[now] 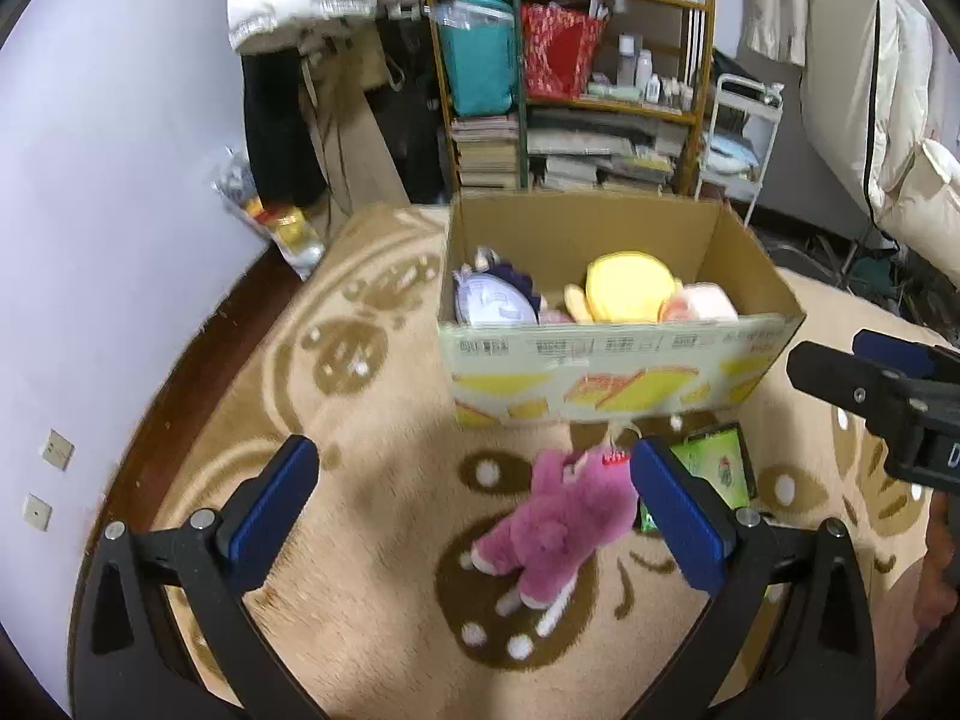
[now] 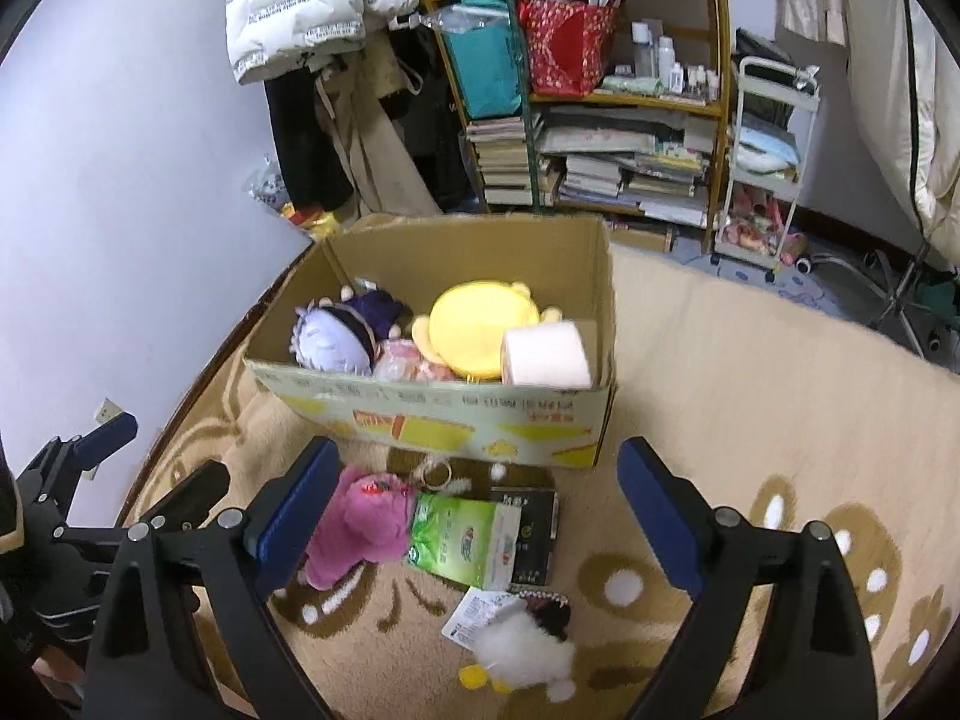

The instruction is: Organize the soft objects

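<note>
Below the wide right claw (image 2: 474, 522) — white plush (image 2: 522, 654), unseen from the wide left claw (image 1: 474, 516).

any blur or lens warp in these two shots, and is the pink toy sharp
Left wrist view: the pink plush toy is smeared by motion blur, and the printed cardboard box is slightly soft. Right wrist view: the pink toy is sharper. Both views bow heavily at the edges and have dark fisheye corners.

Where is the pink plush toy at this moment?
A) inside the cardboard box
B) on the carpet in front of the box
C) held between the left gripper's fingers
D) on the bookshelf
B: the pink plush toy lies on the carpet before the cardboard box, and the left gripper is open above it, not touching.
</note>
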A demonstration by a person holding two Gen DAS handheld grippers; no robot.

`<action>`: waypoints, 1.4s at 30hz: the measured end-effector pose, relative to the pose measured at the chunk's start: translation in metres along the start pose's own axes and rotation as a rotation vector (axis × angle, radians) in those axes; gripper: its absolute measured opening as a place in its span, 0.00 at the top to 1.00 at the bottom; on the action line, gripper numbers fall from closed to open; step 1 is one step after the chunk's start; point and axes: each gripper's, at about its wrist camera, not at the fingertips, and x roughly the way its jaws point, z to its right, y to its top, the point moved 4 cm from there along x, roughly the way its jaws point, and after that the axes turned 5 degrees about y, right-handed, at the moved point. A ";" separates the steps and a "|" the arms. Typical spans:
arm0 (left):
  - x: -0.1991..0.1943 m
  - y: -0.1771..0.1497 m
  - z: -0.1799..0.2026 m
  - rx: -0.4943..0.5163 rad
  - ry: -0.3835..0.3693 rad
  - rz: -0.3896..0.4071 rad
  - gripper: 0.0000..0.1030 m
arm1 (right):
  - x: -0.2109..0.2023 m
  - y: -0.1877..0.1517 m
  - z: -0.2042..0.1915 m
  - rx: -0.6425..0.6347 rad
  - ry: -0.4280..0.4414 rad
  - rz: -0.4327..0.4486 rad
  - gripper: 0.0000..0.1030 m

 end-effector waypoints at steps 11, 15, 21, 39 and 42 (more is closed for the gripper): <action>0.038 -0.022 0.009 0.030 -0.025 -0.067 0.00 | 0.036 -0.027 0.005 0.001 0.009 -0.103 0.05; 0.050 -0.029 0.013 0.045 -0.035 -0.101 0.00 | 0.046 -0.030 0.008 0.018 0.008 -0.124 0.05; 0.064 -0.039 0.019 0.075 -0.046 -0.125 0.00 | 0.059 -0.033 0.012 0.027 0.009 -0.165 0.05; 0.102 -0.056 0.036 0.136 -0.073 -0.201 0.00 | 0.091 -0.056 0.009 0.084 0.069 -0.274 0.11; 0.107 -0.057 0.034 0.120 -0.091 -0.204 0.00 | 0.095 -0.057 0.012 0.105 0.065 -0.276 0.11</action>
